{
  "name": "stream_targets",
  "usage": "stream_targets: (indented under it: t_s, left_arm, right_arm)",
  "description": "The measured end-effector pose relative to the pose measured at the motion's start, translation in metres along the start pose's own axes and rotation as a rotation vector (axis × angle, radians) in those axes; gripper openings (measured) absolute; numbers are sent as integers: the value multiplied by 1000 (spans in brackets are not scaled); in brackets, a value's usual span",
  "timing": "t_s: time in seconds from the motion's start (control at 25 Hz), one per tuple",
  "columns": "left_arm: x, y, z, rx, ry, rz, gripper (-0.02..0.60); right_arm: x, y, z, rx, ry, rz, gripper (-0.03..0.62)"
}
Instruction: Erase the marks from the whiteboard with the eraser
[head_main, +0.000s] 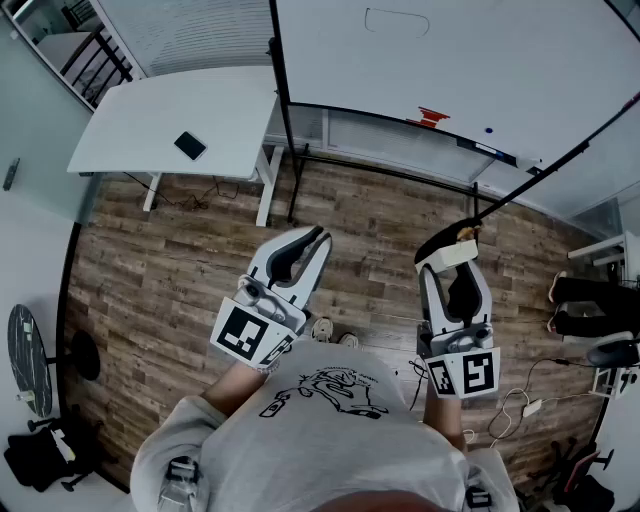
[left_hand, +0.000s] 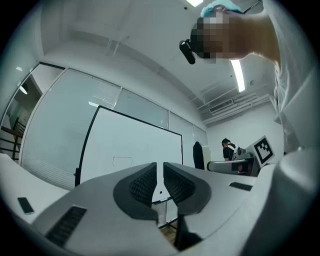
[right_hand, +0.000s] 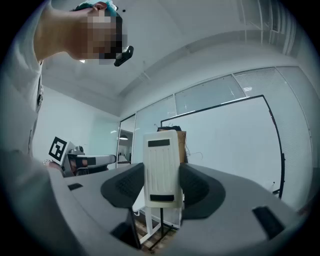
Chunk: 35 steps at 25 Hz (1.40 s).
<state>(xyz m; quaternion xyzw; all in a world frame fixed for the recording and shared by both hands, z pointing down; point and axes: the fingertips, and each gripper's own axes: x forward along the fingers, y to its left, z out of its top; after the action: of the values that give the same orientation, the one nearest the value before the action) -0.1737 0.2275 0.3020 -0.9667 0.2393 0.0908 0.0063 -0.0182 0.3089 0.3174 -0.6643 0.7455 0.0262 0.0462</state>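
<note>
The whiteboard (head_main: 470, 60) stands ahead on a black frame, with a faint outlined mark (head_main: 397, 22) near its top. That mark (left_hand: 122, 161) also shows on the board (left_hand: 140, 142) in the left gripper view. My right gripper (head_main: 452, 268) is shut on a white eraser (head_main: 450, 254), held over the wood floor short of the board. In the right gripper view the eraser (right_hand: 161, 167) stands upright between the pads, its back facing the camera. My left gripper (head_main: 312, 240) is shut with nothing in it; only a thin slit shows between its pads (left_hand: 142, 184).
A white desk (head_main: 150, 115) with a dark phone (head_main: 190, 145) stands at the left of the board. The board's tray holds a red item (head_main: 432, 116) and markers (head_main: 490, 150). Cables (head_main: 520, 400) and chairs (head_main: 590, 310) lie at the right. Another person (left_hand: 228, 148) stands far off.
</note>
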Motion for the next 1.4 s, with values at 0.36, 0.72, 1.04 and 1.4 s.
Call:
stream_targets:
  t_s: [0.36, 0.72, 1.04, 1.4]
  left_arm:
    - [11, 36, -4, -13, 11, -30, 54]
    - [60, 68, -18, -19, 17, -36, 54]
    - [143, 87, -30, -1, 32, -41, 52]
    - [252, 113, -44, 22, 55, -7, 51]
  right_arm:
    - [39, 6, -5, -2, -4, -18, 232]
    - [86, -29, -21, -12, 13, -29, 232]
    - [133, -100, -27, -17, 10, -33, 230]
    - [201, -198, -28, -80, 34, -23, 229]
